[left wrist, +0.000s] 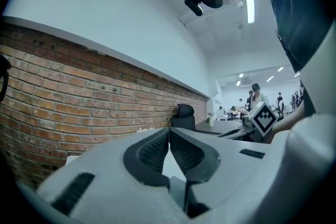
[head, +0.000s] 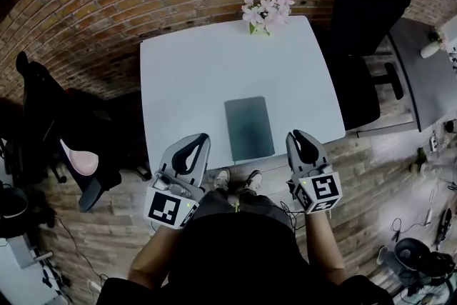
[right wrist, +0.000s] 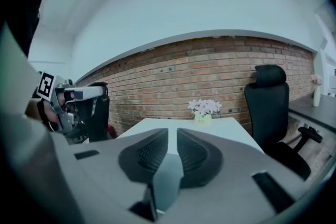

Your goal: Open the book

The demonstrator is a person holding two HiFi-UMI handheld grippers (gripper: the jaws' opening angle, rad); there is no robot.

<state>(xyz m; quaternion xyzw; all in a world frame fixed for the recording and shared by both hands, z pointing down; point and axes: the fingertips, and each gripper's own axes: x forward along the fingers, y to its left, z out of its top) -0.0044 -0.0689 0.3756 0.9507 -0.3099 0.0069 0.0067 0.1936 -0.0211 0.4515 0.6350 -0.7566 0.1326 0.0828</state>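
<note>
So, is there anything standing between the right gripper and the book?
Nothing visible does. The book lies closed on the white table, with only bare tabletop between it and the right gripper. The flowers stand at the far edge.

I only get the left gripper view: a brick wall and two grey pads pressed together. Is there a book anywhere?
Observer: Yes. The head view shows a closed dark book lying flat on the white table.
Operator: Is anything gripping it?
Observer: No. The right tool, right of the book, has its jaws slightly apart and empty.
Operator: And where is the left tool?
Observer: Left of the book, near the table's front edge, not touching it.
</note>
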